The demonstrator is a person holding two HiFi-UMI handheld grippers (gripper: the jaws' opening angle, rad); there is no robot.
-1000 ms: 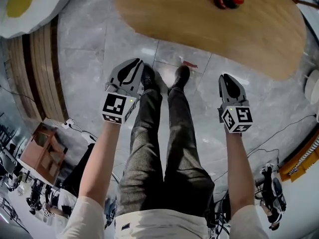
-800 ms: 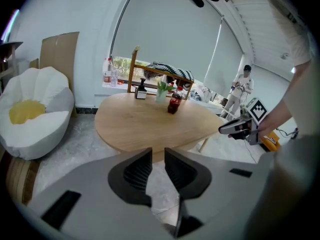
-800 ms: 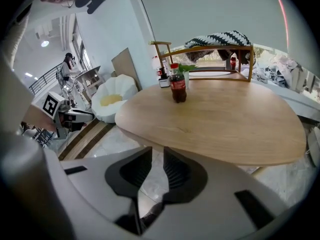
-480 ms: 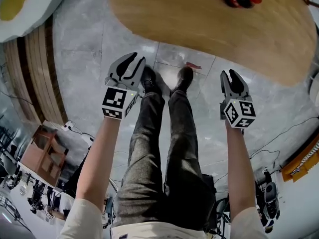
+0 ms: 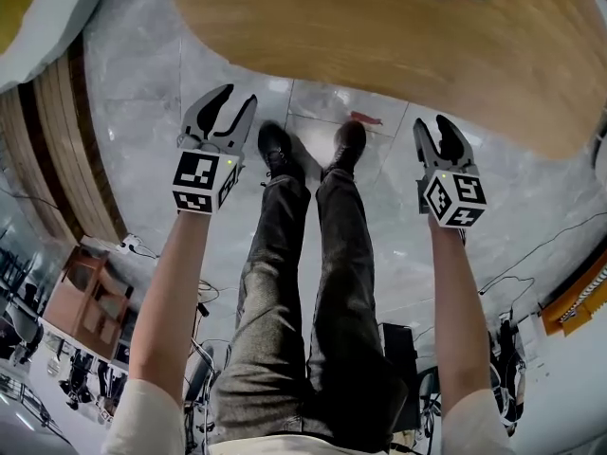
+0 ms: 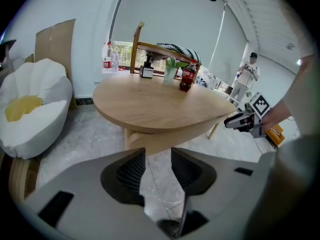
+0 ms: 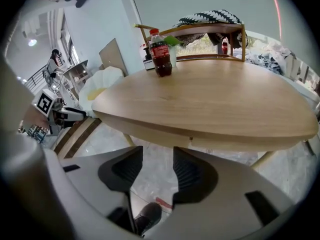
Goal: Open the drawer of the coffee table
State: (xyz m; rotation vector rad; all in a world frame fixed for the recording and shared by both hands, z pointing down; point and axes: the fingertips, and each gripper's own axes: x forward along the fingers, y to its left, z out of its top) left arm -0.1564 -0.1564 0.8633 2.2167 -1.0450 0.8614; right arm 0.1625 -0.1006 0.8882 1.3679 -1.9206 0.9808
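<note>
The oval wooden coffee table fills the top of the head view. Under its top, the right gripper view shows a wooden apron with a vertical seam, possibly the drawer front. My left gripper hovers over the floor just short of the table's near edge. Its jaws are opening, and only floor shows between them. To the right of the person's legs, my right gripper is also short of the edge. It too is opening, with nothing between the jaws.
A dark cola bottle stands on the table, with a wooden rack behind it. A white cushioned seat sits at the left. The person's shoes rest on the grey tiled floor between the grippers. Cables run along the floor at the right.
Both grippers' jaws have gone from shut to partly apart. The table's near edge now sits closer to both grippers in the head view, and the left gripper has shifted left.
</note>
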